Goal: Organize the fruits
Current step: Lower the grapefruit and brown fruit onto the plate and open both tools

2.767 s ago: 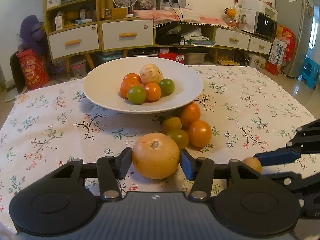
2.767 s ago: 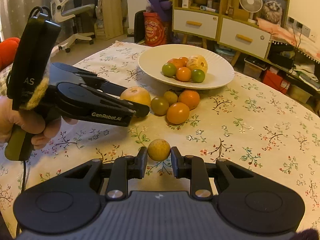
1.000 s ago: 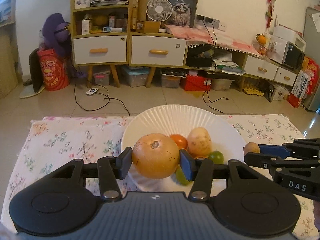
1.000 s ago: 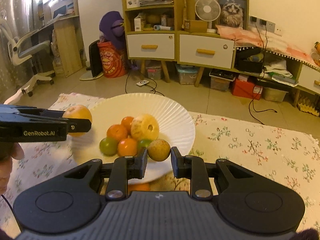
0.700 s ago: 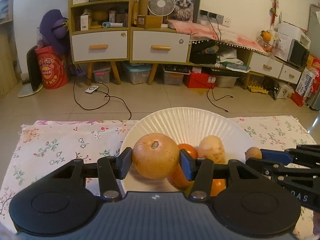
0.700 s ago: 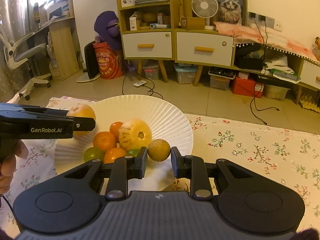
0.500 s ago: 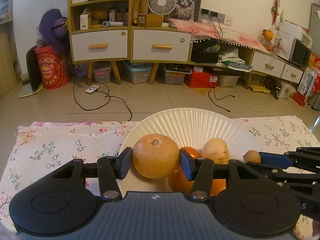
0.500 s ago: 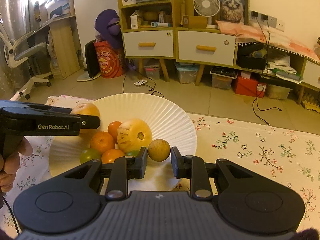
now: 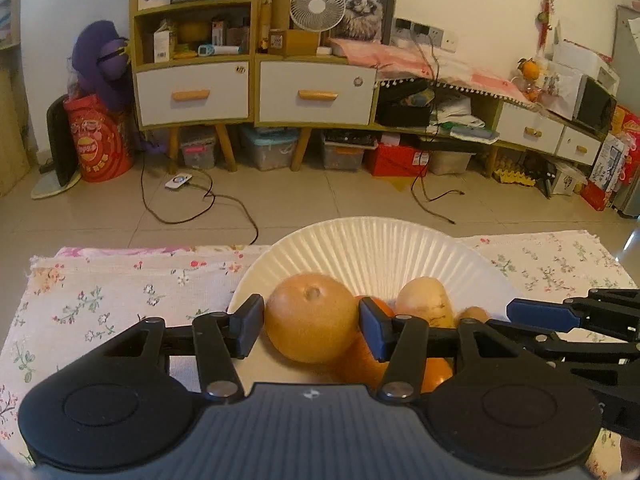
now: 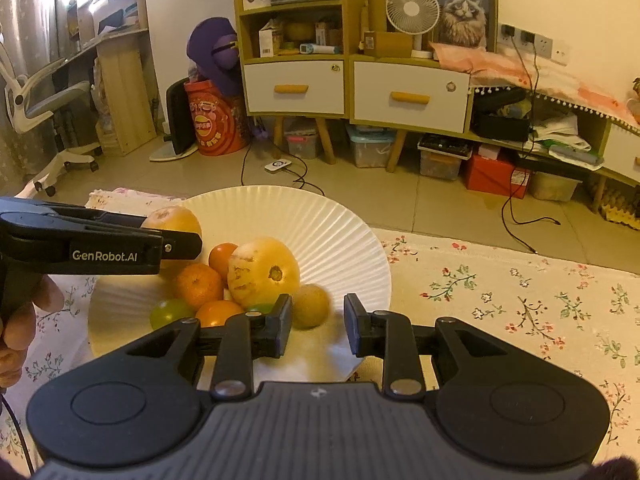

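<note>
A white fluted plate (image 9: pixel 380 232) (image 10: pixel 320 216) on the floral cloth holds a pale yellow fruit (image 10: pixel 264 272), several small oranges (image 10: pixel 198 284) and a green fruit (image 10: pixel 170 312). My left gripper (image 9: pixel 311 326) (image 10: pixel 172 234) hangs over the plate's left side. Its jaws are opening, and both pads still touch the large yellow-orange fruit (image 9: pixel 312 318) (image 10: pixel 176 218) between them. My right gripper (image 10: pixel 318 322) (image 9: pixel 500 316) is over the plate's near right part, its jaws also opening. The small brown fruit (image 10: pixel 310 306) (image 9: pixel 474 314), blurred, leans on the left pad, with a gap to the right pad.
The floral cloth (image 10: pixel 520 300) spreads to the right of the plate. Just beyond the plate the table's far edge (image 9: pixel 140 250) drops to the tiled floor. A person's hand (image 10: pixel 16 320) holds the left gripper at the left edge of the right wrist view.
Both grippers came from the cloth to above the plate and sank a little. The right jaws have parted and the small fruit has come off the right pad. The large fruit sits slightly lower.
</note>
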Motion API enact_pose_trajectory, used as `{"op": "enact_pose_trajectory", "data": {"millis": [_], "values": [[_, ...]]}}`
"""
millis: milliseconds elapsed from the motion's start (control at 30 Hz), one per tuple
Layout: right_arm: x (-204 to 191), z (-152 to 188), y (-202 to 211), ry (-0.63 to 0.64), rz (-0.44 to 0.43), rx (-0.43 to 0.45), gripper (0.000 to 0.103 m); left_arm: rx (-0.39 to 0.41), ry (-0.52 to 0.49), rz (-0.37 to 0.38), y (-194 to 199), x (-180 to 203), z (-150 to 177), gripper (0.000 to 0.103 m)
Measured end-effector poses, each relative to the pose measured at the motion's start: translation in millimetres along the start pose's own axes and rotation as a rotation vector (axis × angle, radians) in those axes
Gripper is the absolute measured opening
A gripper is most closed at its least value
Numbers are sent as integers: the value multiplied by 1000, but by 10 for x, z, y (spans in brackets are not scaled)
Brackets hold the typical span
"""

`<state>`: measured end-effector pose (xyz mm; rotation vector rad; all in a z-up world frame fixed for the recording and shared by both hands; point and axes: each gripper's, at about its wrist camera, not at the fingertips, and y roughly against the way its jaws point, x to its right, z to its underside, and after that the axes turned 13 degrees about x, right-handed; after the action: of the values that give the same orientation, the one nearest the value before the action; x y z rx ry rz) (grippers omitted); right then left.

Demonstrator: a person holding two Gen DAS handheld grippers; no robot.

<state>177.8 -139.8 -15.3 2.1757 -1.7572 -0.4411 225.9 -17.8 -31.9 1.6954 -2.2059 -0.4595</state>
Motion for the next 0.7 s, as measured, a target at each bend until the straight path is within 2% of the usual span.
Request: {"op": "enact_pose_trajectory", "data": {"millis": [333,700], "values": [[22,-103,177,-7,20,17,49,9,-21,-5,161,23,-28,55],[-64,-200,459,26,18,8,64,7,-15,-16,492,16,7,74]]}}
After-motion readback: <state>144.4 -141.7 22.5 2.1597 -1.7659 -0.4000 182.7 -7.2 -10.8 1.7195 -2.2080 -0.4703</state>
